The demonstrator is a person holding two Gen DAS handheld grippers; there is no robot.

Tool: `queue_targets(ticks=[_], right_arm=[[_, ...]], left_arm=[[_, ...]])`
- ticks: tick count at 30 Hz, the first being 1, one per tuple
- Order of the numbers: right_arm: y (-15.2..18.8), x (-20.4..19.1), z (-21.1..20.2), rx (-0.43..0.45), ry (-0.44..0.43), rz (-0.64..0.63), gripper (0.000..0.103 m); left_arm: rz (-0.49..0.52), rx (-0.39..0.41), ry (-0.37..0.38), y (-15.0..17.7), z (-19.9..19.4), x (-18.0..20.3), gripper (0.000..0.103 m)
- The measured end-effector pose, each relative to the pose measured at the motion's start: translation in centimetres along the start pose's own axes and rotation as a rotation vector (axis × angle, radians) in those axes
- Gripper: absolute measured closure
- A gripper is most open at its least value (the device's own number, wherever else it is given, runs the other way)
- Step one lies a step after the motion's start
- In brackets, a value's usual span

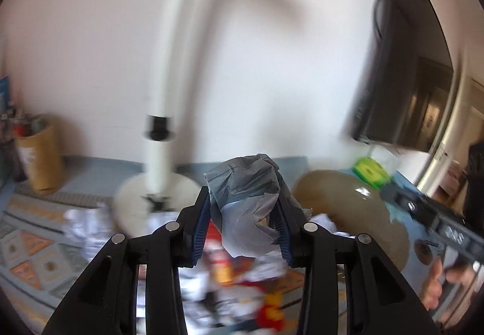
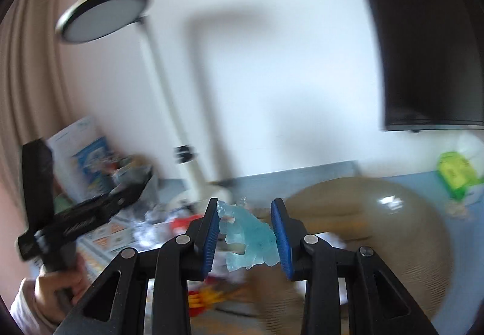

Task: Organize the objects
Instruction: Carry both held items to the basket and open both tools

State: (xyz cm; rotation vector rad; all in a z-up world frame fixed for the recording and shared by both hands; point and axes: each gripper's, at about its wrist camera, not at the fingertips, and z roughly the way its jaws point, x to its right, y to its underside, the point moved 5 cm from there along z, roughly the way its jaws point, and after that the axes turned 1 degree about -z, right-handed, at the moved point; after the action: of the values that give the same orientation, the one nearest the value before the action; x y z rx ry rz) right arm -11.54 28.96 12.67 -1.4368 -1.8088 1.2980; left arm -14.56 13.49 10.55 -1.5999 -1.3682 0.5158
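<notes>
Grey crumpled paper wad (image 1: 248, 202) clamped between fingers of your left gripper (image 1: 244, 224), lifted above cluttered table (image 1: 99, 174). Translucent blue plastic figure (image 2: 249, 236) pinched between blue pads of your right gripper (image 2: 248, 233), also held up off table. Below: blurred litter of white paper scraps (image 1: 87, 223) and red-yellow packaging (image 1: 269, 312). Tan round cushion (image 1: 354, 205) to right, green packet (image 1: 370, 171) behind it. White lamp (image 1: 160, 123) stands near wall; dark monitor (image 1: 393, 69) upper right.
</notes>
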Motion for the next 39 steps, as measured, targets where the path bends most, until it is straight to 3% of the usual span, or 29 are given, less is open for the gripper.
queue_targets(ticks=[6, 10, 14, 15, 16, 17, 18, 19, 20, 22, 30, 36, 39], right_arm=[[-1.0, 7.5, 0.2, -0.02, 0.132, 0.058, 0.07], [-0.6, 9.8, 0.8, -0.043, 0.164, 0.09, 0.07], [0.1, 10.6, 1.5, -0.06, 0.166, 0.121, 0.07], [0.3, 10.7, 1.5, -0.061, 0.165, 0.13, 0.067], [0.3, 10.9, 1.7, -0.068, 0.167, 0.144, 0.043], [0.7, 11.1, 2.2, -0.103, 0.182, 0.169, 0.021], [0.9, 11.5, 2.7, -0.143, 0.205, 0.187, 0.001], [1.1, 11.9, 3.2, -0.155, 0.231, 0.2, 0.0], [1.2, 12.1, 3.5, -0.156, 0.238, 0.21, 0.0], [1.1, 11.8, 3.9, -0.151, 0.207, 0.219, 0.0], [-1.0, 9.0, 2.8, -0.108, 0.19, 0.2, 0.0], [-3.9, 3.4, 0.2, -0.06, 0.154, 0.132, 0.0], [-4.7, 0.0, -0.2, -0.05, 0.142, 0.062, 0.0]], left_arm=[[0.055, -0.098, 0.082, 2.9, 5.0, 6.5, 0.066], [0.094, -0.136, 0.134, 4.2, 6.6, 8.7, 0.066], [0.119, -0.153, 0.138, 4.7, 7.4, 9.4, 0.066], [0.117, -0.156, 0.157, 4.8, 7.4, 9.5, 0.065], [0.116, -0.159, 0.181, 4.8, 7.3, 9.8, 0.064], [0.117, -0.165, 0.215, 4.9, 7.4, 10.2, 0.052], [0.114, -0.184, 0.254, 5.1, 7.3, 10.6, 0.024], [0.108, -0.217, 0.284, 5.4, 7.4, 10.7, 0.004], [0.097, -0.267, 0.315, 5.8, 7.7, 10.9, 0.0], [0.081, -0.279, 0.335, 6.0, 7.5, 10.9, 0.001], [0.099, -0.191, 0.244, 3.8, 4.1, 8.7, 0.0], [0.133, -0.066, 0.153, 0.1, -2.0, 4.9, 0.0], [0.186, -0.014, 0.049, -1.6, -5.2, 2.2, 0.0]])
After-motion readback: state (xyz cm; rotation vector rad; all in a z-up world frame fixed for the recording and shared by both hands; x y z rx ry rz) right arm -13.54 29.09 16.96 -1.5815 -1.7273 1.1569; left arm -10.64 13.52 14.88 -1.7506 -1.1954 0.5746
